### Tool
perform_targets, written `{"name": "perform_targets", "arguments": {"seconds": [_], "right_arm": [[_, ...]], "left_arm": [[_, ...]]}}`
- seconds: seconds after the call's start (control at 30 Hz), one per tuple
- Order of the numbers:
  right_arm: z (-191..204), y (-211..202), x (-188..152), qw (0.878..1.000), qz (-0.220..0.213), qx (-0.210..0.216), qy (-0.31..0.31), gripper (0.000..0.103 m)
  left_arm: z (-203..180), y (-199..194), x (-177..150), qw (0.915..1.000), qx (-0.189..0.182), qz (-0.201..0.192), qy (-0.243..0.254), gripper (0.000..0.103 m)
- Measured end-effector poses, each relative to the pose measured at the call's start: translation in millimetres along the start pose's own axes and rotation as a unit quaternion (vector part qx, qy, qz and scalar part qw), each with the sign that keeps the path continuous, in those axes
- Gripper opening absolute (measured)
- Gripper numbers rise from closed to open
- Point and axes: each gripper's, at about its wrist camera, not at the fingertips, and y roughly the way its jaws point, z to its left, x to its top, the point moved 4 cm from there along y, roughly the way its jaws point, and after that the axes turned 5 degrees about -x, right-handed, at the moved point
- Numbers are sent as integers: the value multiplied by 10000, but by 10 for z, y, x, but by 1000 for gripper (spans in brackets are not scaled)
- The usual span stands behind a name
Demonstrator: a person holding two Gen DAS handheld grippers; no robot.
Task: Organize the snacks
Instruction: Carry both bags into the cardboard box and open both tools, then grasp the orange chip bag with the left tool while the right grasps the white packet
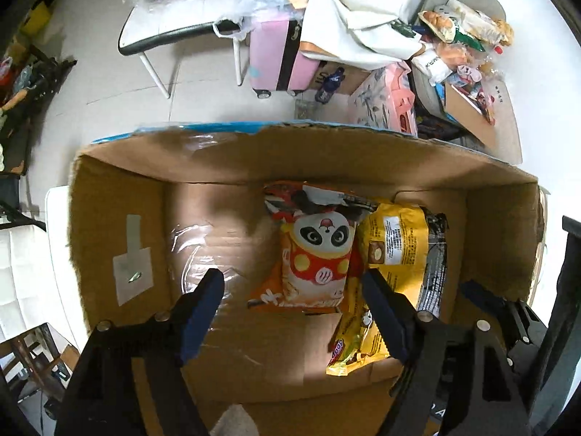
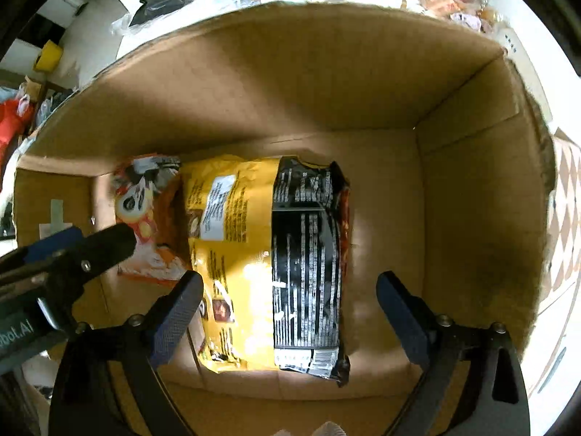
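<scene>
A brown cardboard box (image 1: 120,218) (image 2: 290,83) lies open below both grippers. Three snack bags rest side by side on its floor: an orange bag with a panda (image 1: 316,250) (image 2: 145,196), a yellow bag (image 1: 395,239) (image 2: 232,225) and a black bag (image 1: 434,254) (image 2: 308,265). My left gripper (image 1: 294,309) hangs open over the panda bag's near end, pads clear of it. My right gripper (image 2: 290,316) stands wide open above the yellow and black bags, touching neither. The left gripper's finger (image 2: 105,243) shows at the left of the right wrist view.
Beyond the box a heap of loose snack packs (image 1: 461,32) sits on a chair at the upper right. A pink suitcase (image 1: 276,54), a white cloth and a small white table (image 1: 163,25) stand on the tiled floor behind.
</scene>
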Motion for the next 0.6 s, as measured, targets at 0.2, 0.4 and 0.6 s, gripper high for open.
{"name": "perform_targets", "arguments": {"seconds": [0.2,0.4,0.6], "right_arm": [[1,-192,-285,9999,-155,-19,-73,99],[-150,-443,-740,9979,-636,-72,-17,99],[-387,-823,-1144,9919,-1261,-153,-90,99]], "left_arm": [[-112,-224,-174,9997,63,-222,73,77],[-288,-652,-569,9961,29,-870,133,77],[-367,-1092,-1052,9869,239,-1593,51,77]]}}
